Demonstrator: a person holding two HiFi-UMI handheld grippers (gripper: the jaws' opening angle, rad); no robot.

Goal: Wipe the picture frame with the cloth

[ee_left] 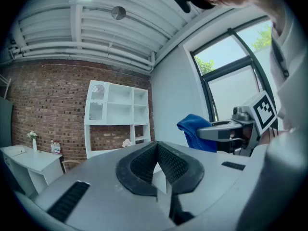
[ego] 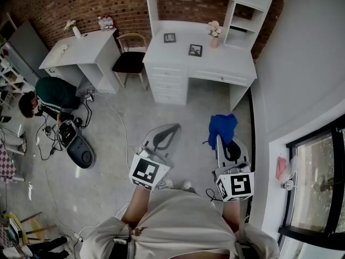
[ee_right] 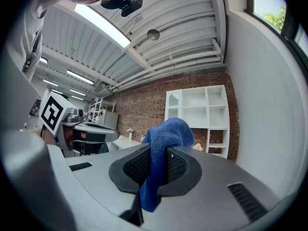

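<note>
Two small dark picture frames stand on the white desk [ego: 178, 58] ahead of me: one near the back [ego: 170, 38], one nearer the middle [ego: 195, 50]. Both are well away from my grippers, which I hold at waist height over the floor. My right gripper [ego: 218, 139] is shut on a blue cloth [ego: 222, 125]; in the right gripper view the cloth [ee_right: 166, 131] bunches above the jaws and hangs down between them. My left gripper [ego: 171, 127] is shut with nothing in it, its pads [ee_left: 171, 162] meeting at the tip.
A vase of pale flowers [ego: 214, 34] stands on the desk by the shelf unit. A chair [ego: 129, 61] and a second white desk [ego: 81, 50] lie to the left. A person [ego: 51, 96] crouches on the floor among cables. Wall and window [ego: 318, 182] are close on my right.
</note>
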